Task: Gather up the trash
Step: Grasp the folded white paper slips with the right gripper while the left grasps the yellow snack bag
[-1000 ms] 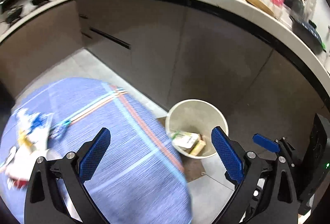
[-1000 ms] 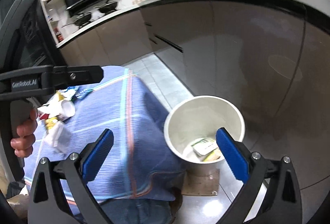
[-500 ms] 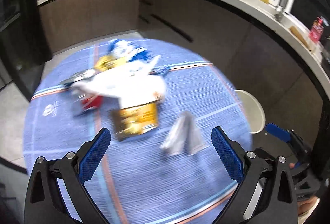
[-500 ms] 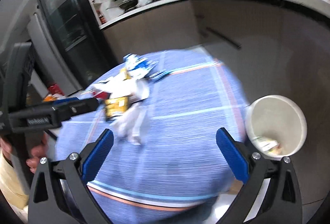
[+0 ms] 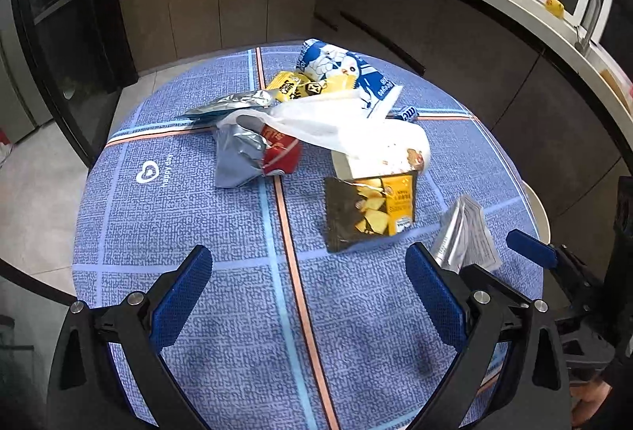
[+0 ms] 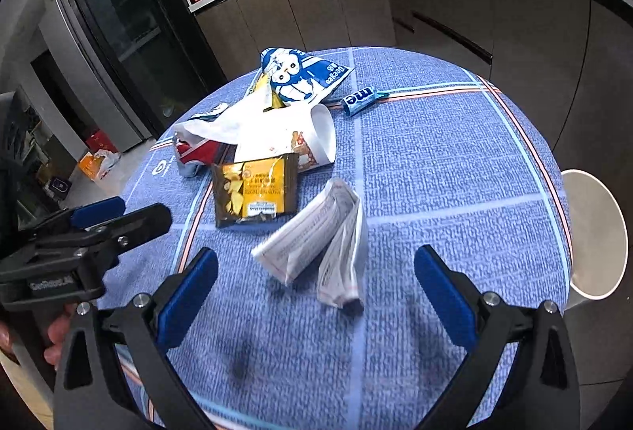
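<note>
Trash lies heaped on my round blue plaid tablecloth (image 5: 198, 216): one blue-and-white penguin snack bag (image 6: 304, 76), one white plastic bag (image 5: 336, 121), one yellow-and-black chip packet (image 6: 253, 188), one crumpled silver-and-red wrapper (image 5: 253, 153), one folded silver sachet (image 6: 324, 244), one small blue candy wrapper (image 6: 358, 98). My left gripper (image 5: 308, 295) and right gripper (image 6: 316, 295) both hover wide open, holding nothing. One white bin (image 6: 593, 232) stands beside the table.
</note>
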Available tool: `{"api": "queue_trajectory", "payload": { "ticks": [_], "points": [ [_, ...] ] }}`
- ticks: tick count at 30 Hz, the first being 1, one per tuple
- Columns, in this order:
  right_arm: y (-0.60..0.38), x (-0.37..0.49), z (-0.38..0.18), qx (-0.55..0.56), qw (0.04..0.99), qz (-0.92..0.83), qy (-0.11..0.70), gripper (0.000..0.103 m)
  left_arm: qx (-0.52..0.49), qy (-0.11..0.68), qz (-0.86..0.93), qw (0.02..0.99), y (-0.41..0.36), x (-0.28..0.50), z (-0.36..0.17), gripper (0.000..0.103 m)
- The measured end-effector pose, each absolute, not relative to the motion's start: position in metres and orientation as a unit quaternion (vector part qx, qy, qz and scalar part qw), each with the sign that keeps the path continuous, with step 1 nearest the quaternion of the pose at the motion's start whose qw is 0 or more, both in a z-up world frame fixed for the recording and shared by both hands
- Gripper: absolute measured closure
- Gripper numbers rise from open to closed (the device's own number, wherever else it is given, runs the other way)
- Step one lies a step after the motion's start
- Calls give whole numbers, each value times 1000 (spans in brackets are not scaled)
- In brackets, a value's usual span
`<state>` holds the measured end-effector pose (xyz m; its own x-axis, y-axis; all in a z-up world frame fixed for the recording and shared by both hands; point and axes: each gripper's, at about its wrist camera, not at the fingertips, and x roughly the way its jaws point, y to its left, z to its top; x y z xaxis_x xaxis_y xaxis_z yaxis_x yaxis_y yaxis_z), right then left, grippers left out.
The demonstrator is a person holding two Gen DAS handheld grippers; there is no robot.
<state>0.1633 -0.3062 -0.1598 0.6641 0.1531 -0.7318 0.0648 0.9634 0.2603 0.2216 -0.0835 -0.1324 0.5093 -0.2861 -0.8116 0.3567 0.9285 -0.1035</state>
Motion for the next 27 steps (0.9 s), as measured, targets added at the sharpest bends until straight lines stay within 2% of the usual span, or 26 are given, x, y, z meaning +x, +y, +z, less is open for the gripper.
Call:
{"api": "queue_trajectory", "payload": {
  "ticks": [5,11,13,14,15,16,17,18,19,21,27],
  "points": [
    [-304,171,-166,131,899,22,418,5,57,451,-183,872,-82,225,-133,9],
    [-302,177,-172,128,896,19,426,15,62,446,-176,875,-77,235,-130,10],
    [-303,178,-174,129,894,17,428,33,68,444,-180,875,-79,238,-129,12],
    [-305,179,-175,134,893,19,429,36,70,444,-180,875,-80,239,-129,12],
    [-306,179,-176,137,892,20,431,45,71,443,-182,875,-81,240,-128,13],
    [-307,180,-177,135,891,19,433,61,71,444,-185,874,-82,242,-128,13],
    [-308,180,-177,132,891,17,434,69,70,445,-189,873,-83,243,-128,13],
    [-309,179,-178,132,890,17,435,82,70,445,-194,871,-85,244,-128,13],
    [-312,179,-178,134,889,18,437,89,71,444,-199,871,-88,245,-128,13],
    [-318,176,-177,139,889,19,436,93,76,441,-213,868,-94,247,-129,13],
    [-335,162,-167,146,892,13,427,93,75,457,-257,848,-115,266,-139,11]
  ]
}}
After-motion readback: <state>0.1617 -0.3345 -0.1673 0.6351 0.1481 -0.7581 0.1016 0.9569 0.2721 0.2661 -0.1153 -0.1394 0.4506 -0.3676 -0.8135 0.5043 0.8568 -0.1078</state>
